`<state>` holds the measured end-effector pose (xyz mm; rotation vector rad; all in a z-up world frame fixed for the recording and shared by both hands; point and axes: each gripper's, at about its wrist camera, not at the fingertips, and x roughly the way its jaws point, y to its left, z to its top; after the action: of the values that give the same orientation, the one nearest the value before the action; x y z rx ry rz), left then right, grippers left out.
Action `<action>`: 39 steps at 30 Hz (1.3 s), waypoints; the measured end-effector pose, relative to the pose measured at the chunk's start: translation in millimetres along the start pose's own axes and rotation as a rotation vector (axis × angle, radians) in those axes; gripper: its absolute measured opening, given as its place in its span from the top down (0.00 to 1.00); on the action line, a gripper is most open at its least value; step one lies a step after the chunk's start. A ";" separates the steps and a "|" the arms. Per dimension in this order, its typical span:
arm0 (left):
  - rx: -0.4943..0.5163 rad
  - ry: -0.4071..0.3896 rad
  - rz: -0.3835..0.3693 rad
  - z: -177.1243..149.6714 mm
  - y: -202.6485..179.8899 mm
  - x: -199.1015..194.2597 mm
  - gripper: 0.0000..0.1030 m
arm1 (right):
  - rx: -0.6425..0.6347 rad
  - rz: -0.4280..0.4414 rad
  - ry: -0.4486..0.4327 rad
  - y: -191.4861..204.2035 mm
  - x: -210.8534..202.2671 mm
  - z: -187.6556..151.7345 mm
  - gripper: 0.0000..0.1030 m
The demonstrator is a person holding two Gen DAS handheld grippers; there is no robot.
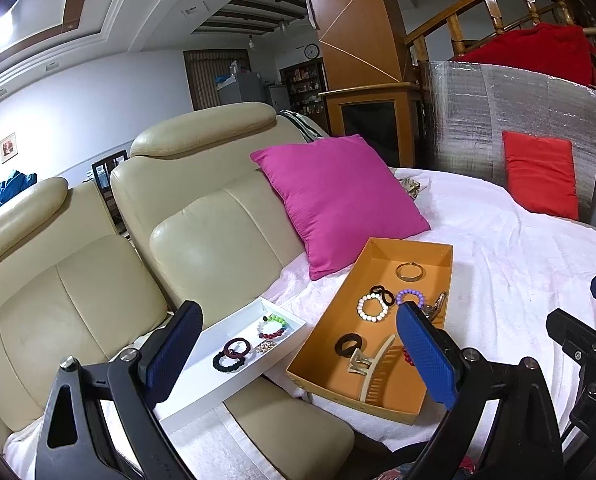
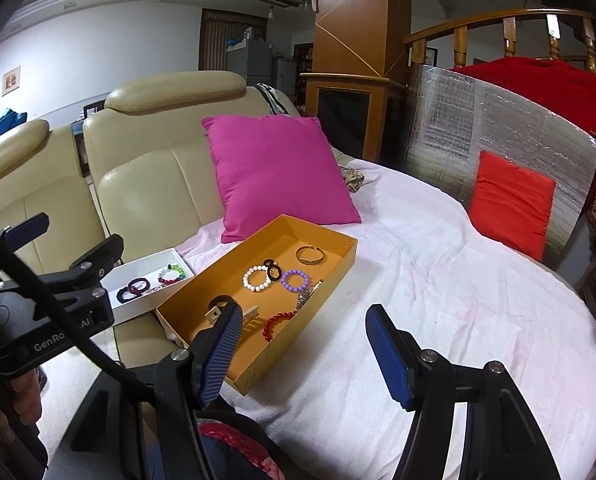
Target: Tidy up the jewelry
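Hovering above the near edge of the seat, the left gripper (image 1: 298, 344) is seen with its blue pads spread wide and nothing between them, and the right gripper (image 2: 303, 344) is likewise held fully parted and empty over the white cover (image 2: 437, 280) that is draped across the cushion. Jewelry is divided between two containers set side by side, presumably so that pieces can be carried across in short moves: an orange box (image 1: 443, 256) lies on the cover, and a white tray (image 1: 202, 376) is rested partly on the bare beige sofa (image 1: 202, 248) seat, its corner just beside the box. In the box are found a metal bangle (image 1: 409, 271), a white bead bracelet (image 1: 373, 308), a purple bead bracelet (image 2: 295, 281), a black hair tie (image 1: 349, 343), a cream claw clip (image 1: 371, 372), a red bead string (image 2: 276, 323) and what looks like a metal watch (image 2: 307, 294) against the right wall. In the tray, a multicoloured bead bracelet (image 1: 273, 327), a maroon hair tie (image 1: 236, 349) lying over a black bead bracelet (image 1: 226, 362), and a small gold piece (image 1: 266, 346) are already gathered. Sorting is judged to be partly done, with most pieces left in the box. A pink pillow (image 1: 337, 204) is propped behind the box, clear of both containers. Neither tool is yet lowered toward any piece, so which item is meant next cannot be told.
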<state>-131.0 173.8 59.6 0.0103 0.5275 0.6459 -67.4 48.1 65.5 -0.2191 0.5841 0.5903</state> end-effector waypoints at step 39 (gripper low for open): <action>0.014 0.006 -0.018 2.1 -5.9 -3.0 0.05 | 0.013 -0.024 0.004 -6.1 -5.4 -2.9 0.34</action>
<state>-128.7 167.6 61.8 0.0163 0.5377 0.6248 -68.8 39.6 66.4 -0.2148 0.5879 0.5634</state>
